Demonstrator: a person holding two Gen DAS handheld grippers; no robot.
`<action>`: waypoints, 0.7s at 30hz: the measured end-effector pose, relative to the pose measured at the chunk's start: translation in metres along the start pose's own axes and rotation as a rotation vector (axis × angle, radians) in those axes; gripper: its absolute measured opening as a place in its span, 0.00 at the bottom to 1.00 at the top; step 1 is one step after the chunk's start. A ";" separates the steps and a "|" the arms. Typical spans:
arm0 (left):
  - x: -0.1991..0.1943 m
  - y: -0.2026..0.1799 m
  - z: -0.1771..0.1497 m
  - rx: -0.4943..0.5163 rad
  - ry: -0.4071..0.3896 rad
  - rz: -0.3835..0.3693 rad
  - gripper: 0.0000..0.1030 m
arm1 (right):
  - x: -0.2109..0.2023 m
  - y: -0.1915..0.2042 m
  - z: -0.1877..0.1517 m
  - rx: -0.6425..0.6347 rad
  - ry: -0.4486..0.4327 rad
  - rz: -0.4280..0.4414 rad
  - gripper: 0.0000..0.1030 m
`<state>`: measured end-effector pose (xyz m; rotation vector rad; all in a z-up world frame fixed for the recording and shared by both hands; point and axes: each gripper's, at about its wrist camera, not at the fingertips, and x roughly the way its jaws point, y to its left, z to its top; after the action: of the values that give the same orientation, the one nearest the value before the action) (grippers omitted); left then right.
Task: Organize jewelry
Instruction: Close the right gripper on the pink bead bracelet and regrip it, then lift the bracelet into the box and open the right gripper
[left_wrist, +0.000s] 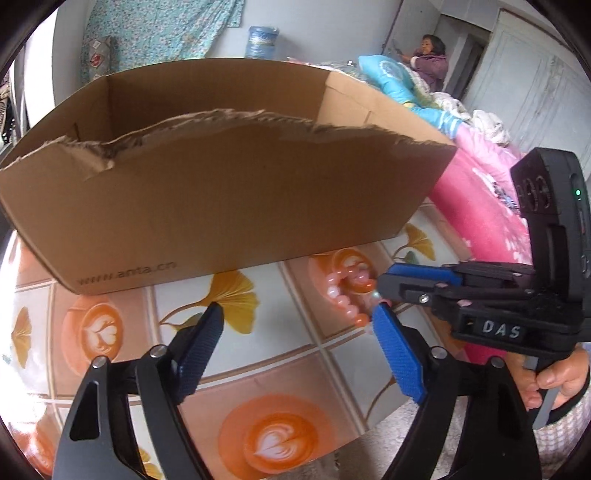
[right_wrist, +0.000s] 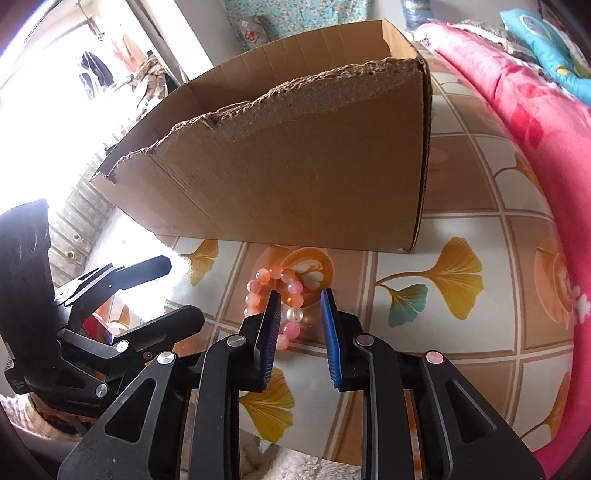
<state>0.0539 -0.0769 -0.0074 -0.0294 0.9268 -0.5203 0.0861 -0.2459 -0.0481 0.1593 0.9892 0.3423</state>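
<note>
A bracelet of pink and orange beads (right_wrist: 294, 300) lies on the patterned tablecloth just in front of a brown cardboard box (right_wrist: 295, 177) with a torn front wall. My right gripper (right_wrist: 300, 294) points down at it. Its left finger sits inside the loop, and one side of the beads lies between the jaws, which stand a little apart without pressing. In the left wrist view the bracelet (left_wrist: 345, 295) shows by the right gripper (left_wrist: 378, 286), right of the box (left_wrist: 221, 206). My left gripper (left_wrist: 298, 308) hangs open over bare tablecloth, nothing between its fingers.
A pink quilt (right_wrist: 535, 110) runs along the table's right side and back. The tablecloth (left_wrist: 258, 354) ends at the near edge with a fuzzy fabric below. A person (left_wrist: 430, 55) sits far behind. A hand (left_wrist: 557, 384) holds the right gripper's handle.
</note>
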 end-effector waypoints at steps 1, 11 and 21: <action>0.002 -0.001 0.002 0.000 0.003 -0.028 0.67 | 0.001 0.000 -0.001 -0.013 0.005 -0.003 0.22; 0.036 -0.019 0.011 0.037 0.064 -0.089 0.35 | 0.001 -0.005 -0.003 -0.069 -0.001 -0.028 0.10; 0.045 -0.042 0.009 0.212 0.055 0.076 0.16 | -0.005 -0.004 -0.007 -0.122 -0.017 -0.043 0.10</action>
<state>0.0655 -0.1350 -0.0257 0.2122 0.9190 -0.5489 0.0790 -0.2518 -0.0494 0.0303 0.9509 0.3605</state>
